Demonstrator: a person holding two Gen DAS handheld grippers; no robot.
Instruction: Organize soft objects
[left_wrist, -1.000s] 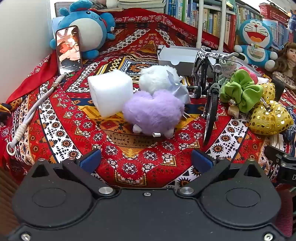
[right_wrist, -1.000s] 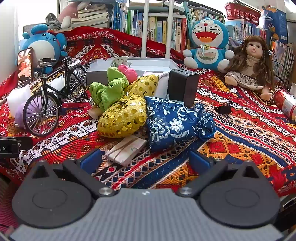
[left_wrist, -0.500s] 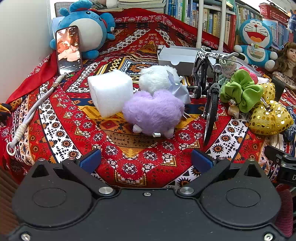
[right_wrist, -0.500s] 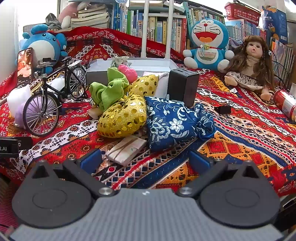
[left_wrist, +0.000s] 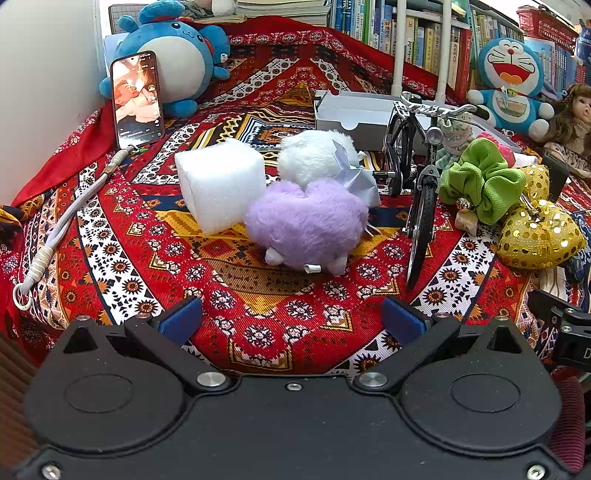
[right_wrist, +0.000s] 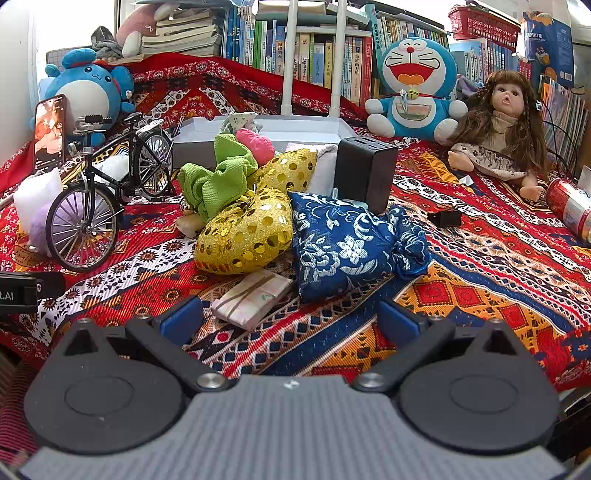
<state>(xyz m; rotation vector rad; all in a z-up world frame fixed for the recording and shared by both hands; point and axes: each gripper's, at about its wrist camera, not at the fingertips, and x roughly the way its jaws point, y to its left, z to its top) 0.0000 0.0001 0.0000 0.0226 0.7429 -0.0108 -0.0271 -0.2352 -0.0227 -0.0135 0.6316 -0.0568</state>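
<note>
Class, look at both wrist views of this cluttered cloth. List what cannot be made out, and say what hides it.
- White box, right wrist view: most of its inside is hidden by the green bow and pink item.
- Purple plush, left wrist view: its front faces away.
- Red can, right wrist view: cut off by the edge.
- Book spines: lettering too small to read.

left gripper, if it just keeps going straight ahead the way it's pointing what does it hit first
Most likely the purple fluffy plush, which lies centred ahead of the open left gripper with only bare patterned cloth between. The white foam cube sits slightly left of that line. Depth is hard to judge here.
</note>
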